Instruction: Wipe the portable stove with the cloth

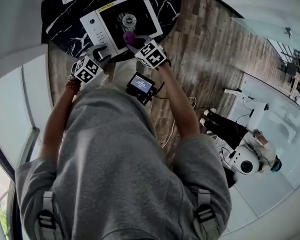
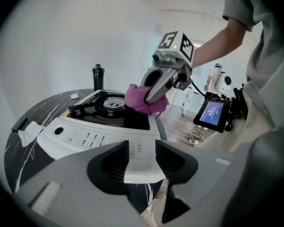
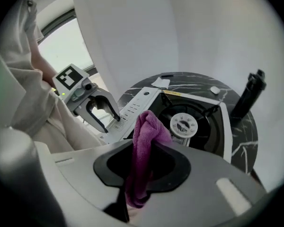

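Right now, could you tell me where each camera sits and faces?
Head view: on the head, steeply down at the stove; torso, arms show.
Left gripper view: on the left gripper, facing across the stove; the right arm shows.
Right gripper view: on the right gripper, facing the burner; the torso shows.
Both gripper views share the cloth.

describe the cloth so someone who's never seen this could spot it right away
Find the round black marble table with the white portable stove on it. At the stove's near edge, the right gripper pinches the cloth. It is the only purple, crumpled thing; all around it is black, white or grey.
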The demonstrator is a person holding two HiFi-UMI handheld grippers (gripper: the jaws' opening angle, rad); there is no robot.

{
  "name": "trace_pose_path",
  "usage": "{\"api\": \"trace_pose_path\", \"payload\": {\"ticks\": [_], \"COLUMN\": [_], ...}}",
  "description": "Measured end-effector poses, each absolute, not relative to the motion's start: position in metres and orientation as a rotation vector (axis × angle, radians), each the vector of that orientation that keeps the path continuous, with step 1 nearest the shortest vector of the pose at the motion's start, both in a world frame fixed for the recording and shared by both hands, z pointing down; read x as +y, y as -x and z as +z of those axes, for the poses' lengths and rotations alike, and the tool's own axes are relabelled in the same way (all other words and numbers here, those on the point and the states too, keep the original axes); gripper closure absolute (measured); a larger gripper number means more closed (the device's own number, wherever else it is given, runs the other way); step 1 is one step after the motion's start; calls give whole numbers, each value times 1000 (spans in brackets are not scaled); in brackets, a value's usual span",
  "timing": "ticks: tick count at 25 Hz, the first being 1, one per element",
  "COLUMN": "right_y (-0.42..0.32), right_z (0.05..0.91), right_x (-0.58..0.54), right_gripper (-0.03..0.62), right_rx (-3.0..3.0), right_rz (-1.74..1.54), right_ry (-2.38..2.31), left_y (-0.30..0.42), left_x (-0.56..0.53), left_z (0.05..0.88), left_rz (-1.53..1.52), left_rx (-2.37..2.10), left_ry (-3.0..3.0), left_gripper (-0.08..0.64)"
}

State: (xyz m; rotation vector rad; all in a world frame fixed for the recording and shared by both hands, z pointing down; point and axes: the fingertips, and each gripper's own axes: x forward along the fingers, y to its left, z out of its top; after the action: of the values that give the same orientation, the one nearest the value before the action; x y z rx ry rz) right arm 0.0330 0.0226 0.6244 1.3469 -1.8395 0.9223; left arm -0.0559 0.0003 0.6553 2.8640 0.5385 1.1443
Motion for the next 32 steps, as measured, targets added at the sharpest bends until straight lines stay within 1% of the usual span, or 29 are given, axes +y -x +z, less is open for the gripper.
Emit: {"api": "trace_pose_path", "payload": {"ticks": [2,6,10,15,21,32], "right_y": [-36,-19,-3,15,13,32], "right_z": [602,573,579,605,638,655], "right_x": [12,-41,-110,-159,-174,-130], "right_gripper": [502,503,503,503,505,508], "right_rx": [-1908,-2047,-2046,-2010,-1925,-1906], "right_rz": [808,556,268,58,-27,-18], "right_ry": [-1220,-955,-775,-640,-554,-421], "left_y": [66,85,95,99,94,95], "left_x": [-6,-14,-5,22,35,30], "left_z": [656,656,657,661,665,667], "left_rz": [1148,1131,1081,1049,1014,974], "left_rx": [446,235,16,-191,-370,-577], "left_ry": [-2844,-2787,-2727,-2640,-2579,-2542], "left_gripper": [383,383,383,383,383,387]}}
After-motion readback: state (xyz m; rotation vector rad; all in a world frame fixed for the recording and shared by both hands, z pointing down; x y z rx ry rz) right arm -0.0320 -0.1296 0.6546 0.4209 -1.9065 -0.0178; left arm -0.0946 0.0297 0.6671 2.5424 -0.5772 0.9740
